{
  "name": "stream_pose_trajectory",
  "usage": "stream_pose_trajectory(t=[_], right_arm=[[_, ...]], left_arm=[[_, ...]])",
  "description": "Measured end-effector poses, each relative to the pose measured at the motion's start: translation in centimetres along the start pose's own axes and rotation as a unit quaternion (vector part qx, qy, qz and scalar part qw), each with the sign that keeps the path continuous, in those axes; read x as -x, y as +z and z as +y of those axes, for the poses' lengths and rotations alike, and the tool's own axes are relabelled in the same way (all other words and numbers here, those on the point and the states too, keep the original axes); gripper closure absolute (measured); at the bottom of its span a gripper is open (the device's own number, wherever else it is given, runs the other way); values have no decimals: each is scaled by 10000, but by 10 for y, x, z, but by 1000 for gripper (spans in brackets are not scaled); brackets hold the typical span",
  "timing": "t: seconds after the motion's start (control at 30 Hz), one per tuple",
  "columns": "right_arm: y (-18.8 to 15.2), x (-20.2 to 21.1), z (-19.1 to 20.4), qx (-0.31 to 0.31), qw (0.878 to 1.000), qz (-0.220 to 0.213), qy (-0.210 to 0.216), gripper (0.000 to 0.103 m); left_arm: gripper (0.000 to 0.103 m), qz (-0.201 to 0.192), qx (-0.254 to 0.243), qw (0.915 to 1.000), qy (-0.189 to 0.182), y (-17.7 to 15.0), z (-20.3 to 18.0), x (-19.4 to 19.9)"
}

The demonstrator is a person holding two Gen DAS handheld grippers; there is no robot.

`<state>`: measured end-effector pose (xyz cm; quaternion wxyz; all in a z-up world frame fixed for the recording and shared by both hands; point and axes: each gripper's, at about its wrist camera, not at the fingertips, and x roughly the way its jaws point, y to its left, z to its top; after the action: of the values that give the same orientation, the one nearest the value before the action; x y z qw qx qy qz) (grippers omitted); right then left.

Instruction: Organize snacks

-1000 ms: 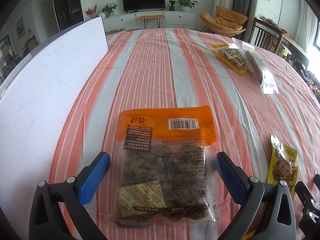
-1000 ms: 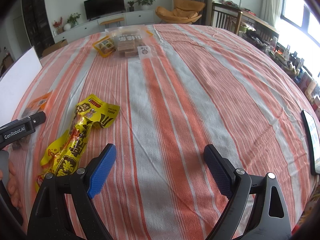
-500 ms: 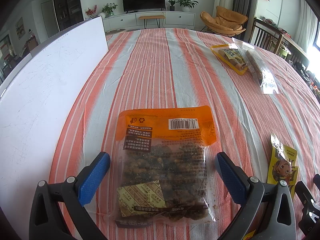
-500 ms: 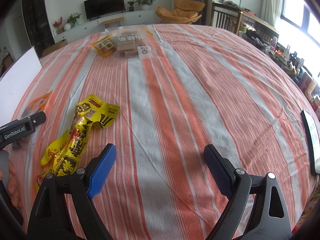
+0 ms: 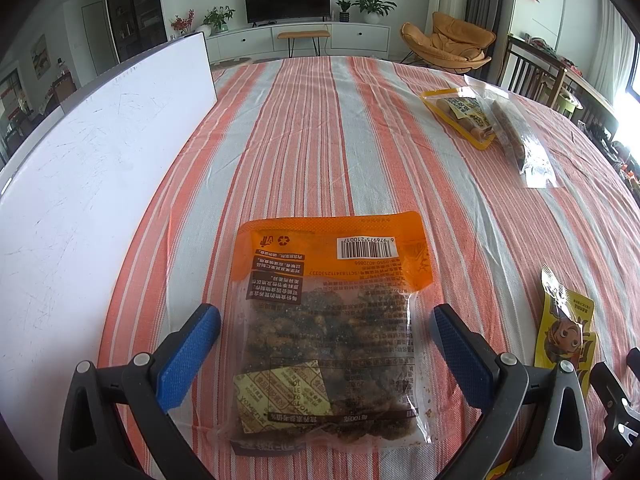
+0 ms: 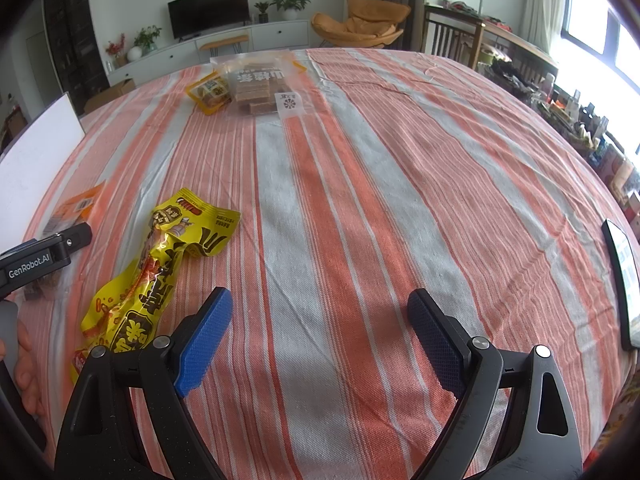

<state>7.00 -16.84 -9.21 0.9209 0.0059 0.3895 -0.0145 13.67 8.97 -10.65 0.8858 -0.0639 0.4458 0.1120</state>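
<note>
between the left gripper's (image 5: 326,344) spread jaws lies the orange snack bag (image 5: 332,320), untouched

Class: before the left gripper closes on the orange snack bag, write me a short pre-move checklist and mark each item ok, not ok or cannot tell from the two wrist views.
1. Left gripper open, fingers wide: ok.
2. Orange snack bag lies between them, flat on the striped tablecloth: ok.
3. Fingers clear the bag's edges: ok on the left; right side cannot tell.
4. Right gripper open and empty: ok.
5. Yellow snack packet outside the left gripper's span: ok.
6. Fingers low enough to grip: cannot tell.
</note>
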Motion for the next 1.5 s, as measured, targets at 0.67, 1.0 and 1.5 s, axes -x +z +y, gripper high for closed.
stream_pose_trajectory(t=[0.67, 1.0, 1.5], right_arm=[[0, 0, 0, 1, 10000, 1, -3, 11], [0, 0, 0, 1, 10000, 1, -3, 11], [0, 0, 0, 2, 10000, 4, -11, 12]], left_arm=[[0, 55, 36, 10000, 40, -1, 2, 2], [0, 39, 48, 10000, 43, -1, 2, 2], [0, 37, 54, 10000, 45, -2, 2, 2]])
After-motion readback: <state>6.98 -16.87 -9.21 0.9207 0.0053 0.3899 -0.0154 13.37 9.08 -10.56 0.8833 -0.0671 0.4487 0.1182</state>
